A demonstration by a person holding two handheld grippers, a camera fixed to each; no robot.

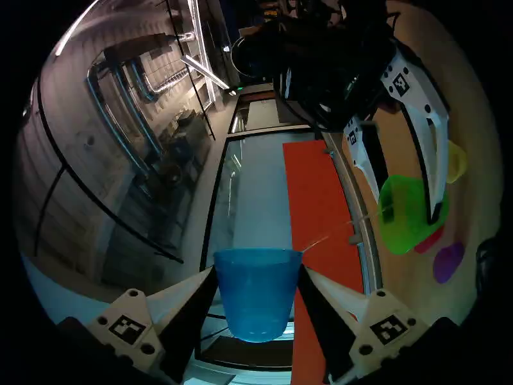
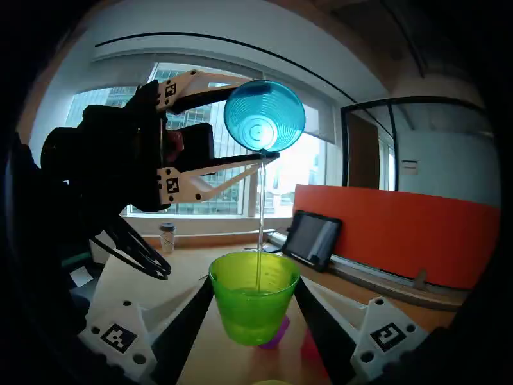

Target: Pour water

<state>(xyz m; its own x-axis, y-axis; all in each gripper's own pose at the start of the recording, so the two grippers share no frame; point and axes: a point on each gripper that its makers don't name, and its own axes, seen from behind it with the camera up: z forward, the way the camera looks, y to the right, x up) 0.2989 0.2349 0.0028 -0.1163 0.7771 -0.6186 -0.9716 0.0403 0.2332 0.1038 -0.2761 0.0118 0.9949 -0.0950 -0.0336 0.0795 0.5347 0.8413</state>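
Note:
My left gripper [image 1: 258, 301] is shut on a translucent blue cup [image 1: 258, 292], tipped on its side. In the right gripper view that blue cup [image 2: 264, 115] hangs high between the left gripper's white fingers [image 2: 211, 168], its bottom facing the camera. A thin stream of water [image 2: 260, 218] falls from its rim into the green cup [image 2: 254, 301], which holds some water. My right gripper [image 2: 254, 308] is shut on the green cup and keeps it upright. In the left gripper view the green cup [image 1: 405, 215] sits between the right gripper's fingers [image 1: 431, 138], with the stream [image 1: 333, 234] arcing toward it.
A wooden desk [image 2: 160, 269] lies below, with a dark tablet [image 2: 312, 239] leaning by an orange partition [image 2: 397, 231]. Purple [image 1: 447, 262], red [image 1: 428, 241] and yellow [image 1: 456, 160] cups rest on the desk near the green cup. A small jar [image 2: 167, 236] stands by the window sill.

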